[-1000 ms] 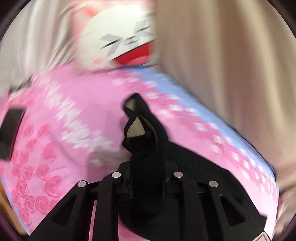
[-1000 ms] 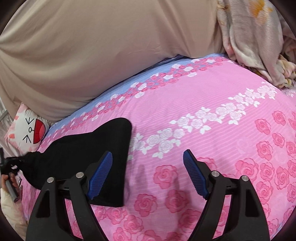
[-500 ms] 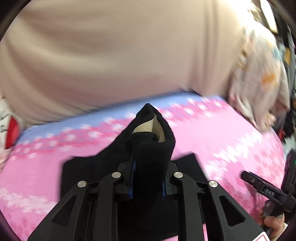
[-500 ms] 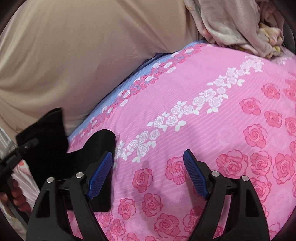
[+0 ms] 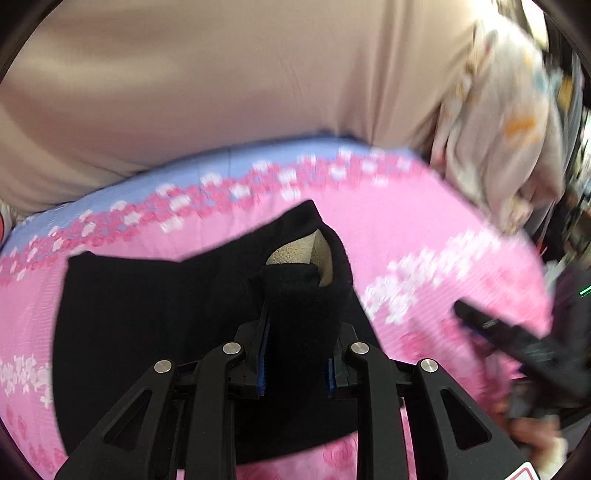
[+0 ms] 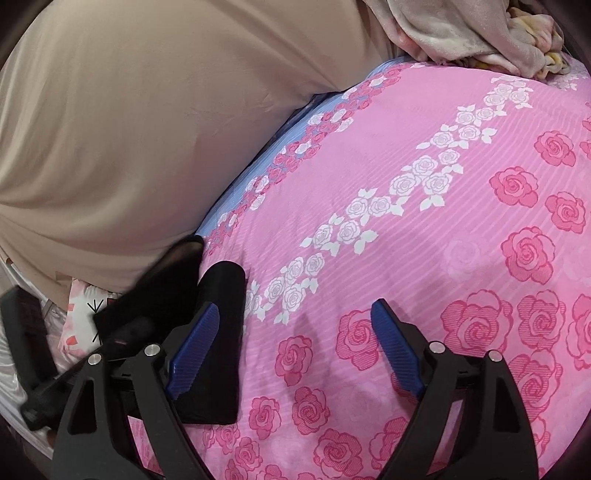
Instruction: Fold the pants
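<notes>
The black pants (image 5: 147,314) lie on the pink rose-print bedsheet (image 5: 424,229). My left gripper (image 5: 297,354) is shut on one end of the pants, whose beige fleece lining (image 5: 295,253) shows above the jaws, and holds that end over the part lying flat. In the right wrist view the pants (image 6: 221,332) lie at the lower left, behind the left finger. My right gripper (image 6: 291,354) is open and empty over the sheet, just right of the pants. It also shows at the right of the left wrist view (image 5: 517,343).
A beige curtain (image 6: 147,110) hangs along the far side of the bed. A crumpled floral blanket (image 6: 480,29) lies at the far right corner. A white cartoon-face pillow (image 6: 85,321) sits at the left end, beyond the pants.
My left gripper has swung right with the pants end, carrying it over the flat part. My right gripper has stayed open and shifted slightly along the sheet.
</notes>
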